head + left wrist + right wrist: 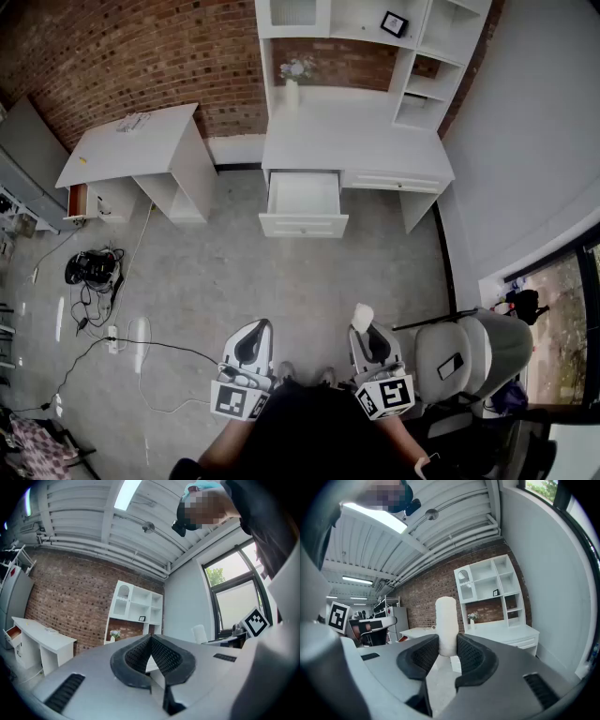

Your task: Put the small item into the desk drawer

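White roll [446, 620] pinched upright in the right gripper [447, 649]: is that the thing for the drawer?

Yes. The pads press it on both sides low down, and most of it stands clear above them. The left gripper [151, 654] is closed on nothing, its pads meeting at the tips.

And the drawer [303, 225]?

Pulled out of the white desk [352, 141], well apart from us across bare floor. Its inside looks empty. So the job in hand, I'd say, is the carry: walk up, then lower the roll in.

Anything to mind on the way?

The grip is near the roll's bottom end, and it looks soft, so I'd expect it to lean or slip if the hand swings. Move evenly, same squeeze throughout, roll pointing up. The office chair [469, 352] sits near the right gripper, so step forward rather than sideways. The cables [94, 272] lie off to the left, well clear of a straight line.

How to finish?

Come in over the drawer's front panel and bring the roll down inside the walls until it is close to the bottom. Only then let the jaws part. Dropped from height, a light roll could bounce or tumble out. The drawer looks open wide enough that the left gripper probably need not touch it.
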The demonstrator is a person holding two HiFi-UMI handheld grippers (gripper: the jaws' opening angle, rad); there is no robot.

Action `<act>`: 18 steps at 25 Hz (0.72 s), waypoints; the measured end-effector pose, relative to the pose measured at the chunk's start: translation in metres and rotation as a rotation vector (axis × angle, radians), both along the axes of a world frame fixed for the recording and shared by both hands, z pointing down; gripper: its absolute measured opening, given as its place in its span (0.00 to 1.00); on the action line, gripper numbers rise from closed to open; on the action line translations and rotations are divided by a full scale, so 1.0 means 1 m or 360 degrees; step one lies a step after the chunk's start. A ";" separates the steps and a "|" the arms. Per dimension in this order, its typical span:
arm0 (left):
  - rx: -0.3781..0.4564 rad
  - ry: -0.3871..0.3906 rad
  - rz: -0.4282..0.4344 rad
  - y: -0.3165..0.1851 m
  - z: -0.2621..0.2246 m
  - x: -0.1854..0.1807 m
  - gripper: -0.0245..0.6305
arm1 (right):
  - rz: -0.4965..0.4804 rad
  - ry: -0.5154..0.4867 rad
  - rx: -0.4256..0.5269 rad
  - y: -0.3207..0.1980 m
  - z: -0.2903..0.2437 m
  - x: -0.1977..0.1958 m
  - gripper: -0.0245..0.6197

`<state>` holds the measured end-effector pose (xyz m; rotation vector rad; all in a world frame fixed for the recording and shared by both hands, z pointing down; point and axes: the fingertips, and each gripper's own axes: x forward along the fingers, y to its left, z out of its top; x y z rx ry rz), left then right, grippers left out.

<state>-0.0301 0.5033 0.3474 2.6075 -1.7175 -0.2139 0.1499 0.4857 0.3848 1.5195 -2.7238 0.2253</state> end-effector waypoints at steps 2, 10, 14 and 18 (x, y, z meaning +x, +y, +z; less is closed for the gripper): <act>0.0000 0.0003 -0.0001 0.002 0.000 0.001 0.07 | -0.0002 -0.0003 0.0006 0.002 -0.001 0.000 0.24; -0.0002 0.0016 0.0011 0.006 -0.001 -0.002 0.07 | -0.0003 -0.0009 0.0011 0.006 -0.003 -0.005 0.24; 0.0001 0.0023 0.0020 0.007 -0.001 -0.006 0.07 | 0.0009 -0.0011 0.0005 0.007 -0.003 -0.009 0.24; -0.0002 0.0028 0.0039 0.006 0.000 -0.009 0.07 | 0.0022 -0.0038 -0.0011 0.006 -0.001 -0.013 0.24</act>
